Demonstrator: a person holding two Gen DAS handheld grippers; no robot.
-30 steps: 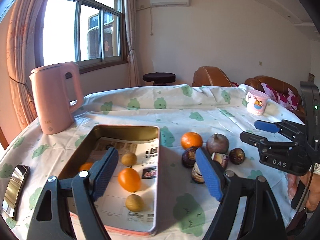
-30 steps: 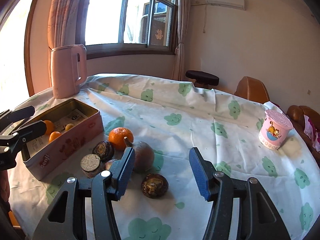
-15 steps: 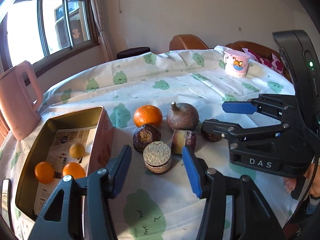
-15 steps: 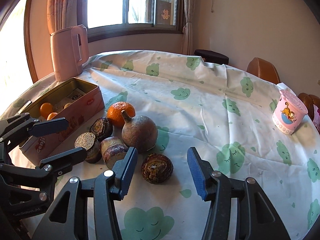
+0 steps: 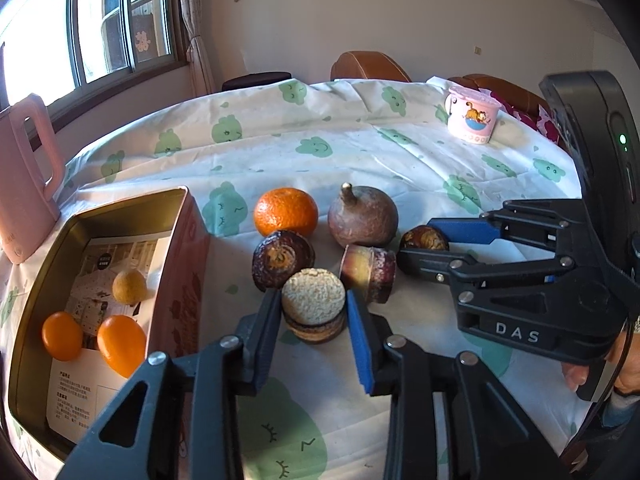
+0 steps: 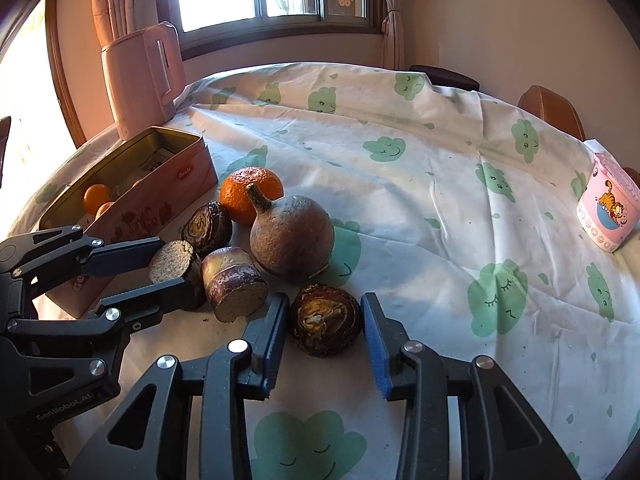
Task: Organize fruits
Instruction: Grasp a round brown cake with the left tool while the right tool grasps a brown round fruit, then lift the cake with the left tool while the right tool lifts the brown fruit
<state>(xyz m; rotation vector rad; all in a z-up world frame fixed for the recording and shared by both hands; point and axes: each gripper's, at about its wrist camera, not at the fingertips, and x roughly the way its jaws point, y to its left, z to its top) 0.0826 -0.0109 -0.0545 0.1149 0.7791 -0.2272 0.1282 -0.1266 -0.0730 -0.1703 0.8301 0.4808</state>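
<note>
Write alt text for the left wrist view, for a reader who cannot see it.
The left gripper is closing around a cut brown piece with a pale grainy top on a tablecloth. Behind it lie a tangerine and dark fruits; the tin at left holds three small fruits.

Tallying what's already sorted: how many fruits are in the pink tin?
3, in the left wrist view: a small yellow-brown round fruit mid-tin, and two smooth orange fruits side by side nearer the camera. The open pink metal tin has a near corner out of view.
</note>
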